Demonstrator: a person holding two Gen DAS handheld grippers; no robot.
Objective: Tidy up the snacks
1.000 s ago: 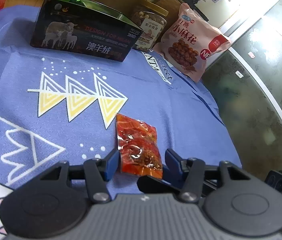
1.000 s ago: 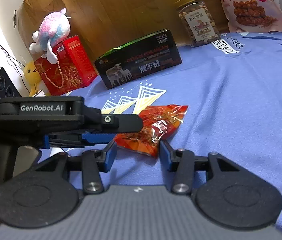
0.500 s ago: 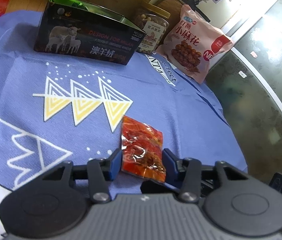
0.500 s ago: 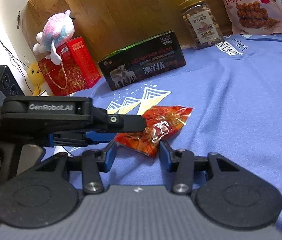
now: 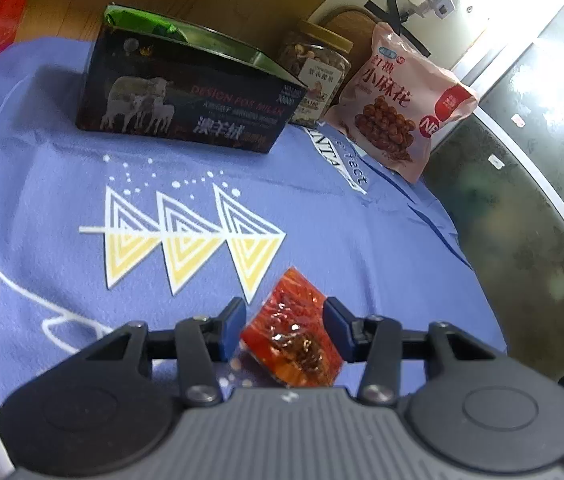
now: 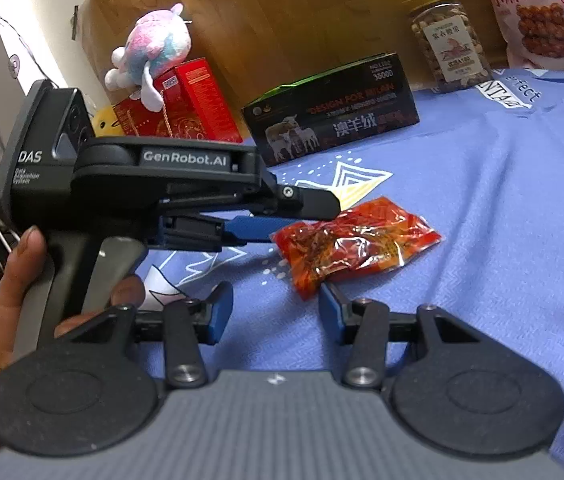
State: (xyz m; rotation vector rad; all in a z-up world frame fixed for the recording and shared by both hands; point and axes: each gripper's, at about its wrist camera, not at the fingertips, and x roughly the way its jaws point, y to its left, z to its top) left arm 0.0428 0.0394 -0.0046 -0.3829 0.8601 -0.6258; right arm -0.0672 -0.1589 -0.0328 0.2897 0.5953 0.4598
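Observation:
A small red snack packet lies on the blue cloth, tilted, between the fingers of my left gripper. The jaws stand open on either side of it and I cannot tell whether they touch it. In the right wrist view the same packet lies just ahead of my right gripper, which is open and empty. The left gripper reaches over the packet's left end there.
At the back stand a black box with sheep on it, a jar of nuts and a pink snack bag. A red gift box with a plush toy sits far left. The cloth's right edge drops off.
The left gripper has pulled back and risen; the packet now sits tilted and deeper between its fingers. The right gripper has drawn back and left from the packet.

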